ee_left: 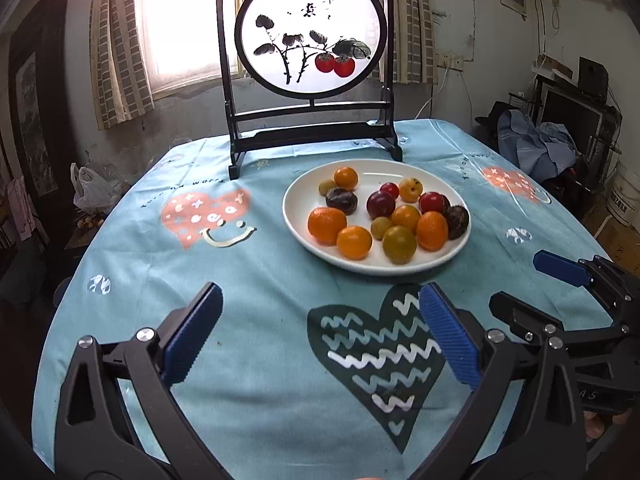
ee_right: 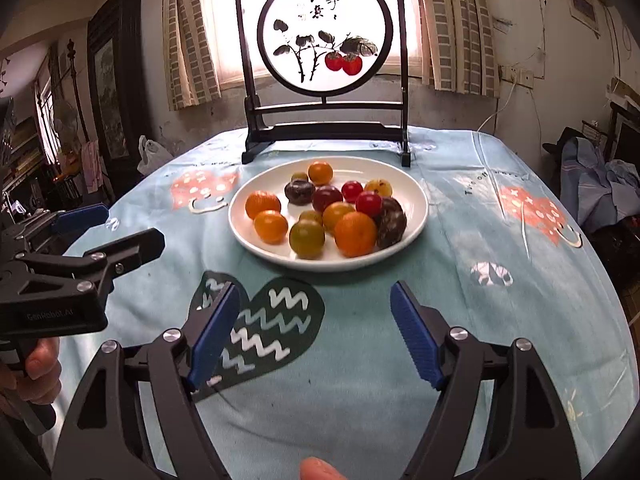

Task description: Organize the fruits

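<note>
we see a blue tablecloth (ee_left: 260, 360) bearing a framed persimmon screen (ee_left: 308, 60), then a white plate (ee_left: 304, 188) of mixed small fruits (ee_left: 400, 216); our left gripper (ee_left: 320, 336) and right gripper (ee_right: 316, 332) hover nearby, jaws wide apart, empty

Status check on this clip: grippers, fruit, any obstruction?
Left gripper and right gripper open, empty. Fruits all on white plate. Path clear.

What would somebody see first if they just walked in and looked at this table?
Probably the white plate piled with orange, red, green and dark fruits, in the middle of the blue tablecloth. Behind it stands a dark-framed round screen painted with two red fruits, glowing in front of the bright window.
</note>
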